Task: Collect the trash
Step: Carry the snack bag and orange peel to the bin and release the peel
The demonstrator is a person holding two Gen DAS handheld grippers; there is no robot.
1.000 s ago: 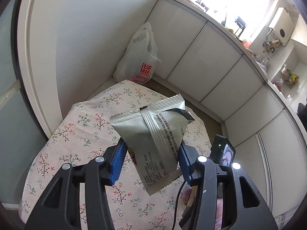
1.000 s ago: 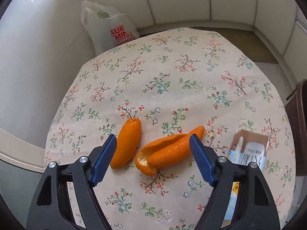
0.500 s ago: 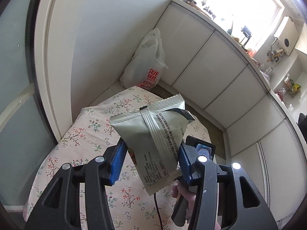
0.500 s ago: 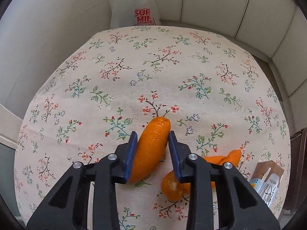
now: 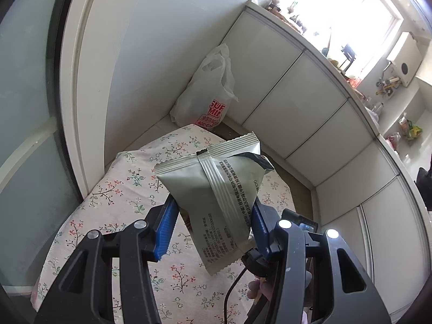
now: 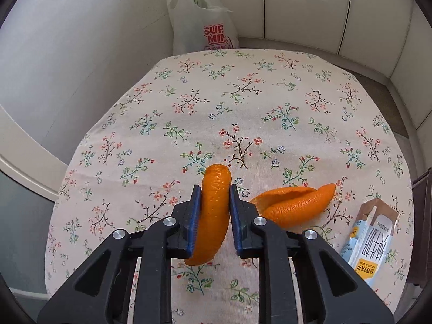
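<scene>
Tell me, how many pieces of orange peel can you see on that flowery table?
2. One orange peel piece sits between the right gripper pads, which are closing on it. The other peel lies on the tablecloth just right of it. More may be hidden behind the grippers.

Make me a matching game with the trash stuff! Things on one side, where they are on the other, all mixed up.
Things:
1. wrapper
2. peel strip
3. bigger peel
4. carton

Places:
A. lying loose on the cloth beside the right gripper
B. at the table's right edge
C. between the closing right gripper's pads
D. held up in the left gripper

Pairs: 1-D, 2-C, 3-A, 4-B
</scene>
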